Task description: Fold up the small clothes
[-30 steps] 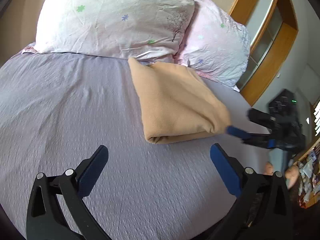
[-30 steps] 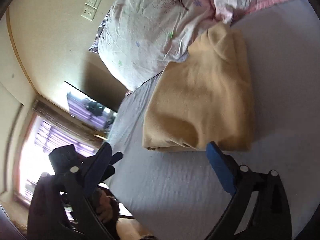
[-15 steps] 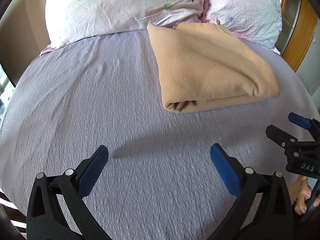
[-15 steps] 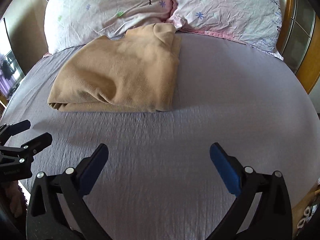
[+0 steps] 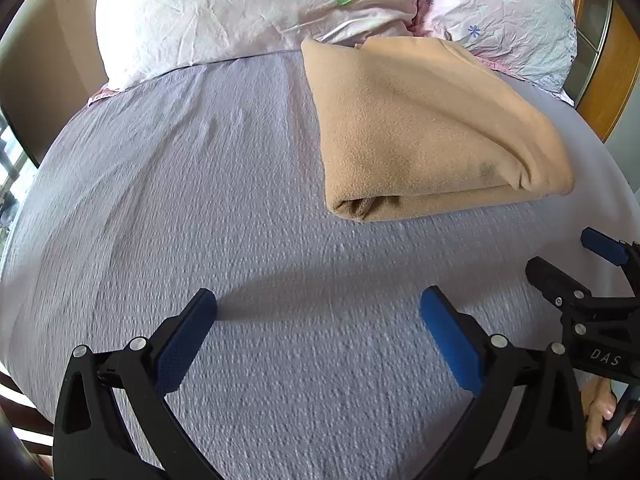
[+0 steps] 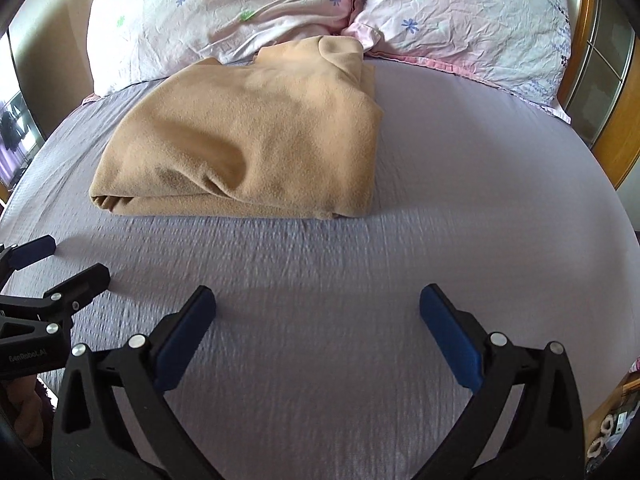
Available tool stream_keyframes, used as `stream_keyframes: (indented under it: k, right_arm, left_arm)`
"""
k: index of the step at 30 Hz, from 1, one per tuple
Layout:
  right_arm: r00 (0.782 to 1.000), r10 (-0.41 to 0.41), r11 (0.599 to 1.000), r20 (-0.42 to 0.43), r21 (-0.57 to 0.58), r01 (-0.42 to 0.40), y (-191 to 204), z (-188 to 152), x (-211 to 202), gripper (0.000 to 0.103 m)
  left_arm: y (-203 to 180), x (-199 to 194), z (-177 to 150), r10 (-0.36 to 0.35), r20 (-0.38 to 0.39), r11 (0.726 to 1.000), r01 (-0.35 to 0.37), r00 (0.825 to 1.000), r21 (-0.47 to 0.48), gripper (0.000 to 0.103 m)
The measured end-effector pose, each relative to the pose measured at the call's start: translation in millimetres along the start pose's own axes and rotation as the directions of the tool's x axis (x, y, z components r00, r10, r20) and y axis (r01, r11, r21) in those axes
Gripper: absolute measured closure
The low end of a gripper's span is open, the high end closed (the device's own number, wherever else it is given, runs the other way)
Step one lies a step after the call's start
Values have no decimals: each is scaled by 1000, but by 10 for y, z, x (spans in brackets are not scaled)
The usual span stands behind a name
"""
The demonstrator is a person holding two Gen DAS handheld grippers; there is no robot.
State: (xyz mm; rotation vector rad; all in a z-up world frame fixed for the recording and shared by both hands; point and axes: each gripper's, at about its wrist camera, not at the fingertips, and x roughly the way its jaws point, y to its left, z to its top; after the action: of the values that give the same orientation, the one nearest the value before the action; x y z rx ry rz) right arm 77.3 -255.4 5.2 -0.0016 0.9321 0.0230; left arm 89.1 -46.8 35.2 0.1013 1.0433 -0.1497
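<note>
A tan fleece garment (image 5: 424,128) lies folded in a thick rectangle on the lilac bed sheet (image 5: 200,208), its far end against the pillows; it also shows in the right wrist view (image 6: 248,140). My left gripper (image 5: 318,332) is open and empty, low over the sheet, short of the garment's near fold. My right gripper (image 6: 318,332) is open and empty, also short of the garment. Each gripper shows at the edge of the other's view: the right gripper (image 5: 576,268) and the left gripper (image 6: 60,264).
Two pale floral pillows (image 5: 248,12) (image 6: 464,20) lean at the head of the bed. A wooden frame with glass panels (image 6: 608,92) stands at the right. A window (image 6: 16,132) is at the left. The bed's near edge lies just under the grippers.
Both grippers have pulled back from the garment toward the foot of the bed and levelled out. The right view has turned upright. The folded garment lies where it was.
</note>
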Motion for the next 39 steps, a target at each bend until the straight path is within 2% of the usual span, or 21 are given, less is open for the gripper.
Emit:
stream_keyframes:
  k: [39]
  right_arm:
    - [1000,1,1000,-6,-1,-1,-4,5,4,2]
  left_arm:
    - [-2,4,-4,13,-2,1000,-13,1000,-8,1]
